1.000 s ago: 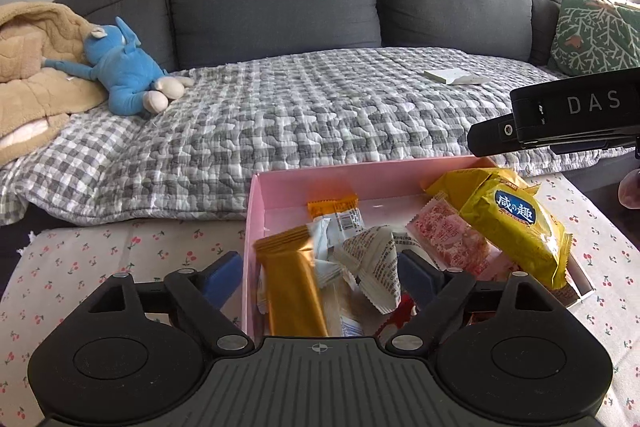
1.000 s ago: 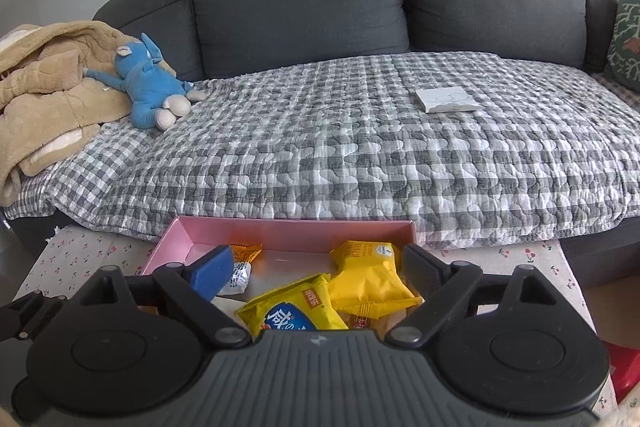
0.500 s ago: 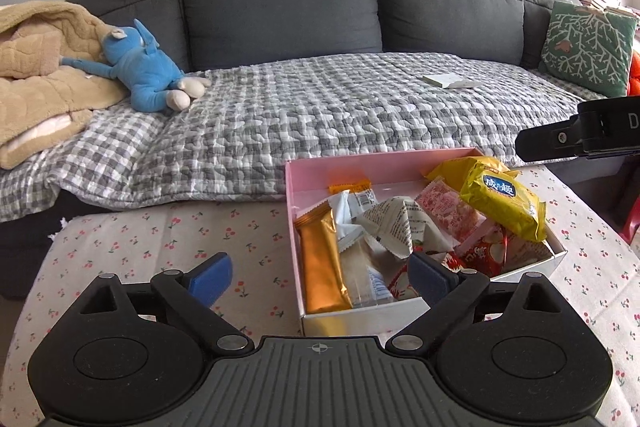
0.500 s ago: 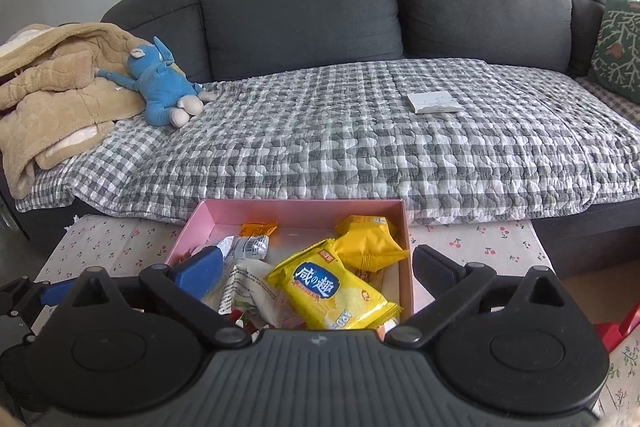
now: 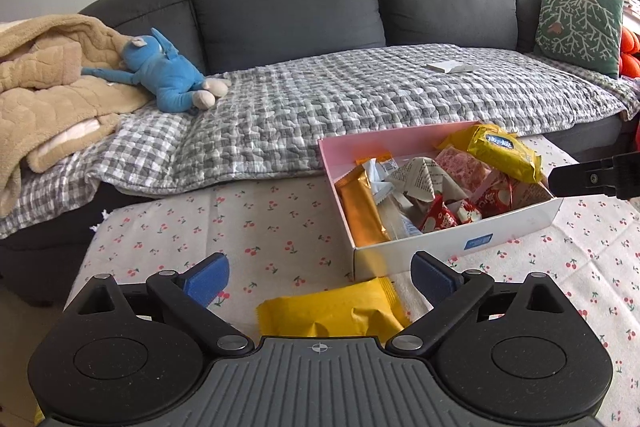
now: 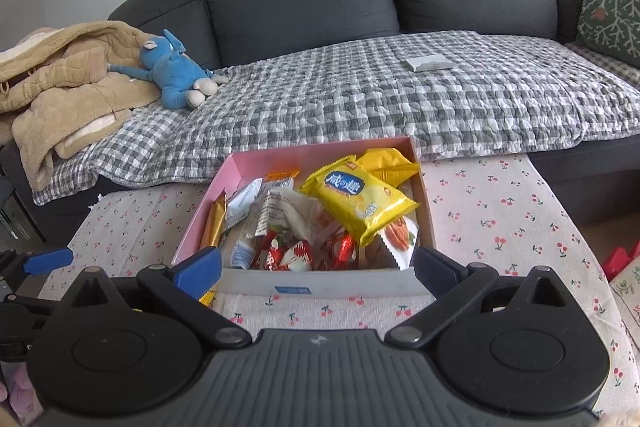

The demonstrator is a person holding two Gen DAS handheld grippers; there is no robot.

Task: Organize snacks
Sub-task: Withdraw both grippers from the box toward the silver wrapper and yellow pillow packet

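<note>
A pink-lined box point(image 5: 516, 225) point(image 6: 320, 285) full of snack packets stands on the cherry-print table. A big yellow packet point(image 5: 502, 151) point(image 6: 358, 201) lies on top of the pile. Another yellow packet point(image 5: 332, 309) lies loose on the cloth in front of the box, between the open fingers of my left gripper point(image 5: 320, 275). My right gripper point(image 6: 318, 267) is open and empty, just in front of the box's near wall. The right gripper's finger shows at the right edge of the left wrist view point(image 5: 592, 179). A corner of the loose packet point(image 6: 206, 297) shows in the right wrist view.
A dark sofa point(image 5: 360, 3) with a grey checked quilt point(image 5: 360, 99) runs behind the table. On it lie a blue plush toy point(image 5: 168, 75), a tan blanket point(image 5: 48, 83), a white pad point(image 5: 450, 67) and a green cushion point(image 5: 576, 27). Floor lies right of the table point(image 6: 624, 259).
Both grippers have pulled back and up from the box, so its near wall now shows. The loose yellow packet has come into the left wrist view. Both stay open.
</note>
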